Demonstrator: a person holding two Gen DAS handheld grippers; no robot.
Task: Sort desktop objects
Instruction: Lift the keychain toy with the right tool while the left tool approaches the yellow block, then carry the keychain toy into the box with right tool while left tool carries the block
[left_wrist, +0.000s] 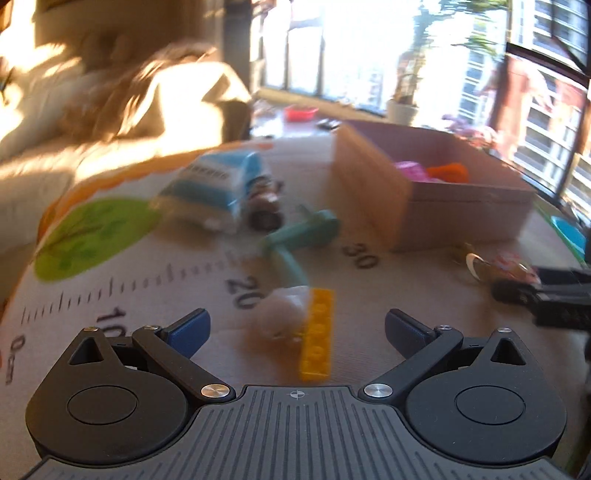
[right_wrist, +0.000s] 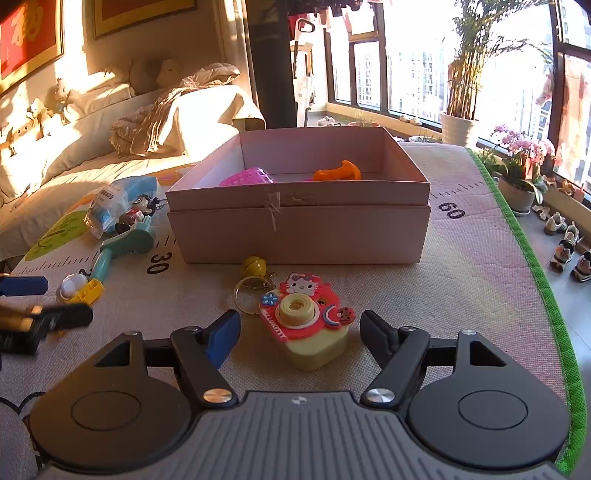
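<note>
My left gripper (left_wrist: 297, 332) is open, its fingers either side of a yellow brick (left_wrist: 317, 334) and a small white round toy (left_wrist: 282, 319) on the mat; this view is blurred. My right gripper (right_wrist: 299, 332) is open around a pink-and-yellow Hello Kitty toy camera (right_wrist: 308, 321) with a key ring and yellow bell (right_wrist: 254, 266). A pink cardboard box (right_wrist: 299, 229) behind holds a pink basket (right_wrist: 246, 177) and an orange piece (right_wrist: 338, 171); it also shows in the left wrist view (left_wrist: 373, 195).
A teal toy (right_wrist: 125, 243), a Mickey figure (right_wrist: 138, 214) and a blue tissue pack (right_wrist: 118, 201) lie left of the box. The mat's green edge (right_wrist: 532, 258) runs along the right, with floor, shoes and flower pots beyond. A sofa stands behind.
</note>
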